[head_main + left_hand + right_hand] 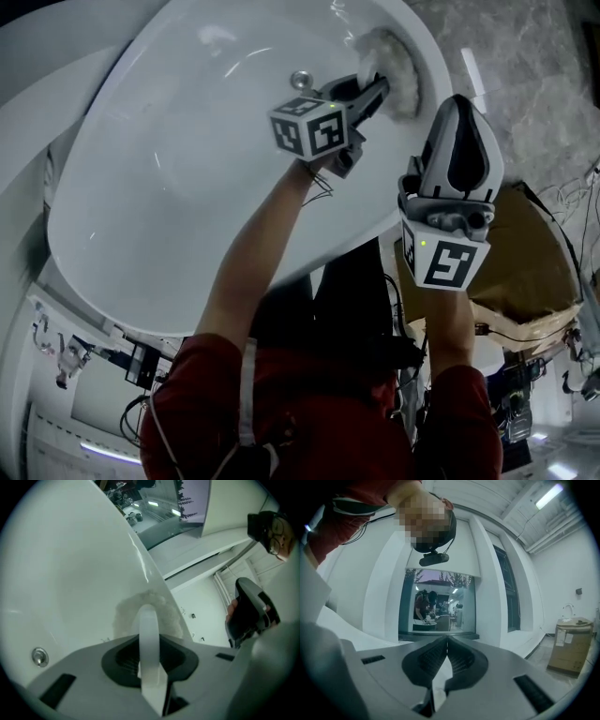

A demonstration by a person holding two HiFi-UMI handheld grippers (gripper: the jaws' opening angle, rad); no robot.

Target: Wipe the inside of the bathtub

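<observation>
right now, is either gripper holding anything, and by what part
The left gripper is shut on the strap loop of the fluffy white pad, which lies against the bathtub wall. The right gripper is shut, empty.

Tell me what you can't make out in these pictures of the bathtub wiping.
- Head view: the left gripper covers part of the fluffy pad, so where the pad meets the bathtub wall is hidden.
- Left gripper view: the white strap and the gripper's body hide most of the pad.
- Head view: the metal fitting is too small to identify.
- Right gripper view: the right gripper faces the room, so no tub shows.
</observation>
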